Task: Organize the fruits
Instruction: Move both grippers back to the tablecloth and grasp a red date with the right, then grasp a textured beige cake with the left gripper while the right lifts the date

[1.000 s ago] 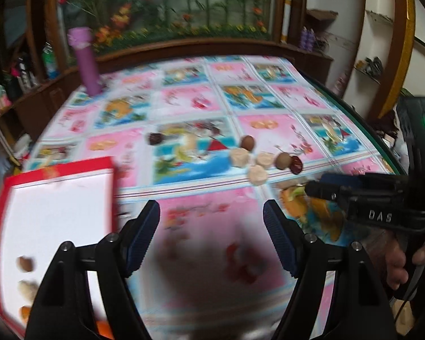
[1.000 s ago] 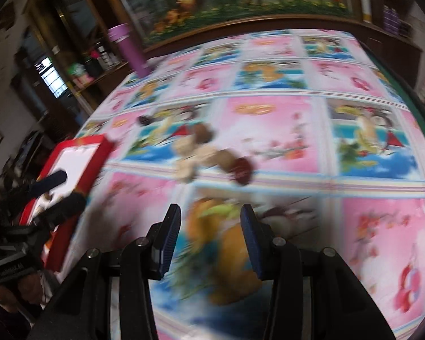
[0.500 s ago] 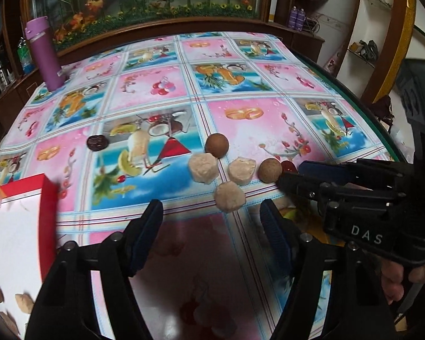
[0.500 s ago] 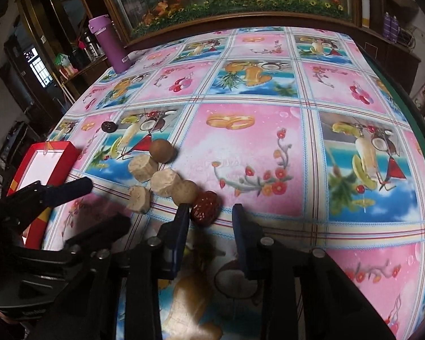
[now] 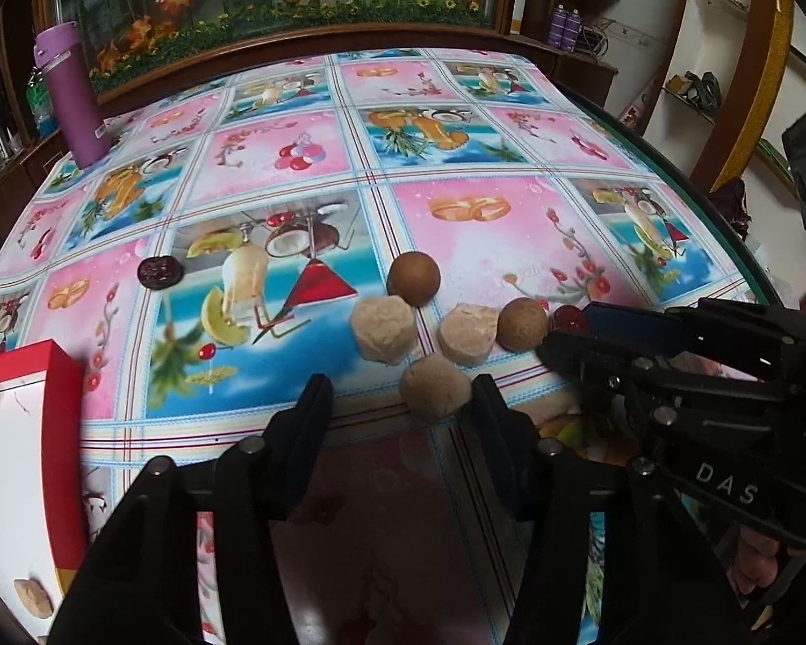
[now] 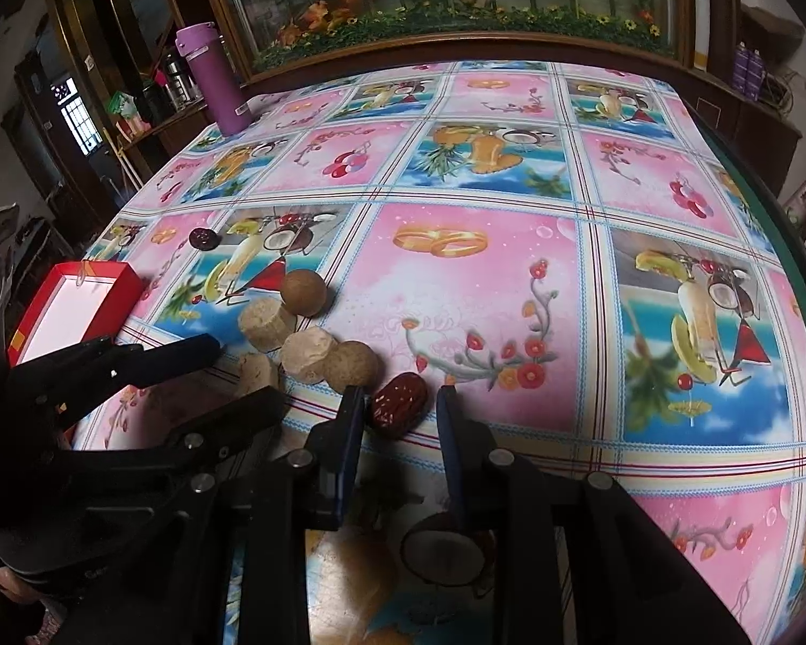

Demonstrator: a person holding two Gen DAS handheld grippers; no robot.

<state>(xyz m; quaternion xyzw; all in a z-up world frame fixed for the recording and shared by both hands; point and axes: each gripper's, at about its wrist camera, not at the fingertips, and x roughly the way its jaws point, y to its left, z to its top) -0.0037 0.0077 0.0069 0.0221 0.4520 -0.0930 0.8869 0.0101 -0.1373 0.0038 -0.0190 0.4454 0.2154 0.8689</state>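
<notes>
Both grippers have just been narrowing: the left gripper (image 5: 403, 398) brackets a pale fruit (image 5: 435, 384) on the counter (image 5: 510, 226), jaws not yet gripping — the right gripper (image 6: 397, 408) nearly pinches the red date (image 6: 400, 411); pickups look imminent.

I count three pale chunky pieces (image 5: 383, 334) on my table (image 5: 510, 236), bunched at the middle. Two round brown fruits (image 5: 414, 278) sit with them, one at twelve o'clock of the bunch, one at three o'clock. Two dark red dates: one (image 6: 399, 404) at the bunch's right end, one (image 5: 159, 271) apart at ten o'clock. One purple bottle (image 5: 70, 94) stands far off at eleven o'clock. One red box (image 5: 24, 430) at eight o'clock, with at least one pale piece (image 5: 33, 596) visible inside. Two grippers, mine.
</notes>
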